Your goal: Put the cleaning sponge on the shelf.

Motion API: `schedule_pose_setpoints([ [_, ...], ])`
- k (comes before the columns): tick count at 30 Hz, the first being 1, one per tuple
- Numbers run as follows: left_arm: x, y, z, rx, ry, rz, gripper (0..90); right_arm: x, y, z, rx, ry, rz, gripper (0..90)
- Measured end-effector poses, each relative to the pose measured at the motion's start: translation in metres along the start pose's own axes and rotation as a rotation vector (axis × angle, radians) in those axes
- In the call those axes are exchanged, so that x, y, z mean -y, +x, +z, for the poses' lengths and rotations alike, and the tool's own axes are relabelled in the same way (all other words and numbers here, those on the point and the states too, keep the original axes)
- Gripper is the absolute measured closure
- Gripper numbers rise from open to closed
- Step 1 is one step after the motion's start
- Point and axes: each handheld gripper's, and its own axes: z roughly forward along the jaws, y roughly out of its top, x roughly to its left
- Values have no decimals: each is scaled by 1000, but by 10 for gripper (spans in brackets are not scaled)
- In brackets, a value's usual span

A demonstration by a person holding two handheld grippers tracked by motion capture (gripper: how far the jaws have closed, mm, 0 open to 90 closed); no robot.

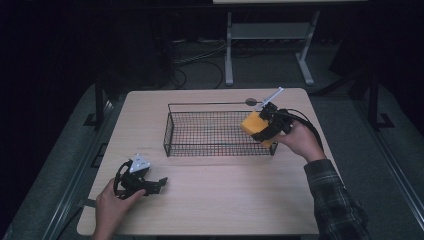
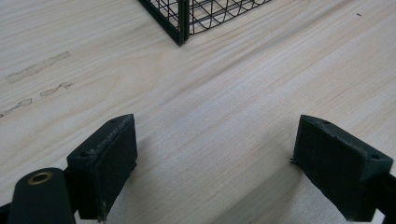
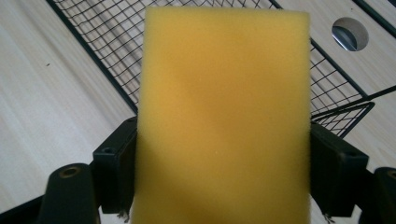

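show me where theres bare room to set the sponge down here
The wire basket shows bare mesh floor left of the yellow sponge held by the right gripper. The table is bare in front of the basket and left of it. It is tighter near the left gripper and at the basket's right end.

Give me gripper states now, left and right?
Left gripper: open, nothing between its fingers.
Right gripper: shut on the yellow sponge, over the wire basket.
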Motion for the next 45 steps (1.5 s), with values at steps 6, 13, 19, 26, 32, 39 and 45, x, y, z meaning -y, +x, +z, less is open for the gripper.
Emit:
schedule_pose_setpoints([
  [6, 0, 0, 0, 0, 0, 0, 127, -5, -9, 9, -4, 11, 5, 229],
  [13, 0, 0, 0, 0, 0, 0, 127, -14, -15, 19, -4, 18, 10, 229],
  [19, 0, 0, 0, 0, 0, 0, 127, -20, -18, 28, 1, 23, 6, 229],
  [26, 0, 0, 0, 0, 0, 0, 127, -22, -23, 41, 11, 29, 13, 229],
  [32, 0, 0, 0, 0, 0, 0, 127, -22, -25, 50, 1, 36, 13, 228],
  [39, 0, 0, 0, 0, 0, 0, 127, -20, -24, 61, -6, 52, 13, 228],
  [45, 0, 0, 0, 0, 0, 0, 127, -17, -25, 69, -7, 71, 13, 227],
])
